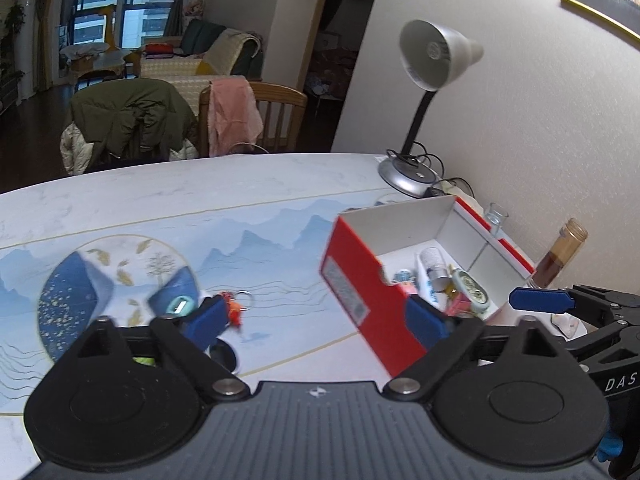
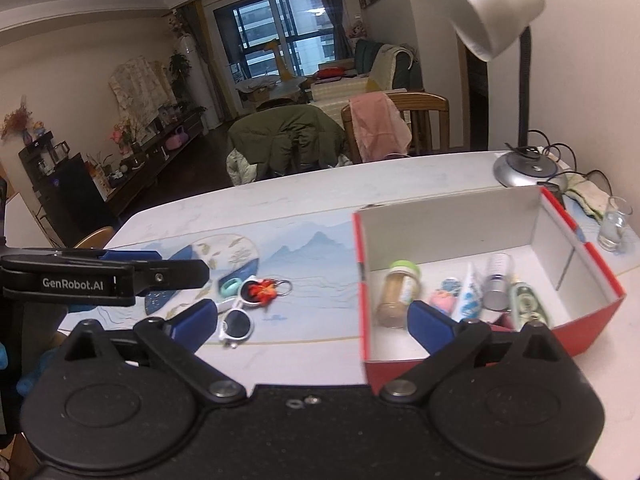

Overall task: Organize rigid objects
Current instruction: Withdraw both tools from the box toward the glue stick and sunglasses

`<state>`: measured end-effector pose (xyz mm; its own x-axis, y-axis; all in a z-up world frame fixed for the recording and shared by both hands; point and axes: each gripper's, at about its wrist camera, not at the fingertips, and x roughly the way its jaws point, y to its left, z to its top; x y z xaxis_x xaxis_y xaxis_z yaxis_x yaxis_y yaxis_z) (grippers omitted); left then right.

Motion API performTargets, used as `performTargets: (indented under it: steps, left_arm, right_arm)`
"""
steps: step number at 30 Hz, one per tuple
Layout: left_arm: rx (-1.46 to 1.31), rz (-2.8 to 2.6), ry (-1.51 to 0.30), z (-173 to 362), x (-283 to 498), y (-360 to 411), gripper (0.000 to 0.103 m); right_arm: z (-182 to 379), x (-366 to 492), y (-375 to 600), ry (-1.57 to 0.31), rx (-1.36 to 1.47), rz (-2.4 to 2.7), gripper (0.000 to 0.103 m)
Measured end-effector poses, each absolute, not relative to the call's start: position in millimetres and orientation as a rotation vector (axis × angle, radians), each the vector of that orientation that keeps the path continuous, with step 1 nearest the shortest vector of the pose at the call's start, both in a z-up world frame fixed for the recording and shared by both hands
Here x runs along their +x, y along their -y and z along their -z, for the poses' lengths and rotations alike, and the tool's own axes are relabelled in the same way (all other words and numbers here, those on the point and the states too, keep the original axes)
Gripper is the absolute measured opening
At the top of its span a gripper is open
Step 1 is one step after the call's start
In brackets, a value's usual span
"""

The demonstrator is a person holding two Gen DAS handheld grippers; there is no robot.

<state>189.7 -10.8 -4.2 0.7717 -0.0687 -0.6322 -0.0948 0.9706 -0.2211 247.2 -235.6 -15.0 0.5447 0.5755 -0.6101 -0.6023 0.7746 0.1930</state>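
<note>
From your left wrist camera, your left gripper (image 1: 316, 320) has its jaws spread wide, nothing between the blue pads. The red box (image 1: 362, 292) stands open on the table (image 1: 160, 200), its near corner rising just in front of your right-hand finger; inside lie a white tube (image 1: 428, 276), a small oval tin (image 1: 472, 292) and other bits too blurred to name. Past your left-hand finger lie a mint-green ring-shaped item (image 1: 180, 306) and an orange keychain (image 1: 236, 310) on the patterned mat. Your right gripper (image 1: 540, 300) pokes in from the right edge, near the box. A desk lamp (image 1: 432, 64) stands at the table's far corner.

From your right wrist camera, your right gripper (image 2: 312, 316) is likewise splayed and empty. The red box (image 2: 592, 320) sits to the right, holding a green-lidded jar (image 2: 398, 292) on its side, a white tube (image 2: 470, 292), a small grey canister (image 2: 496, 280) and a green-labelled tin (image 2: 528, 304) in a row. Left of the box, on the bare mat, lie white sunglasses (image 2: 238, 320), the orange keychain (image 2: 262, 290) and the mint-green item (image 2: 230, 286), close together. Your left gripper (image 2: 132, 268) reaches in from the left, above them. A small glass (image 2: 614, 224) stands beyond the box.
</note>
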Motion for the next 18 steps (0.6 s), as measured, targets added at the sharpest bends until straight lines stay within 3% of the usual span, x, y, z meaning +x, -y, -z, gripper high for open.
performTargets:
  steps: [14,18]
  left_arm:
    - [-0.314,-0.128,-0.68,46.4,160.5,-81.4,0.103]
    - [-0.289,-0.15,-0.7,65.7,157.2,-102.0,0.103]
  right_arm:
    - [37.0,237.3,163.7,-0.771,-0.084,-0.717,0.101]
    - [46.2,236.9,145.1,-0.805,-0.11,-0.753,0.096]
